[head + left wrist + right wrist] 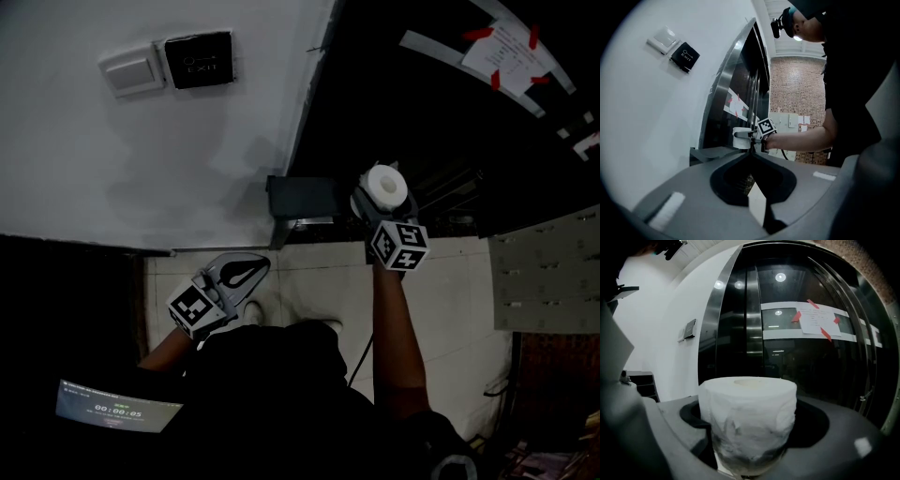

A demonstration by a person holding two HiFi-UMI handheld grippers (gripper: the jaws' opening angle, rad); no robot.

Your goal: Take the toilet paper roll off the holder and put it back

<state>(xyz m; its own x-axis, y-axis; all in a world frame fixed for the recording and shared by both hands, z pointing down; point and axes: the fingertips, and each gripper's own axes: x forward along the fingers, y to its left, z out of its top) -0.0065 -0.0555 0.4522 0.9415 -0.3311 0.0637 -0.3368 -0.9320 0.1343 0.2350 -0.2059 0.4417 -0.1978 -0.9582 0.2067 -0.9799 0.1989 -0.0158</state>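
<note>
White toilet paper roll, upright, outer sheet creased, is clamped in wide-set jaws of right gripper; left gripper jaws closed, empty.

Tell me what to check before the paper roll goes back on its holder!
1. Toilet paper roll gripped between the right gripper's jaws: ok.
2. Roll seated on the holder: not ok, it hangs beside it, apart.
3. Holder free to take it: cannot tell, too dark.
4. Left gripper shut, empty, apart from the holder: ok.
</note>
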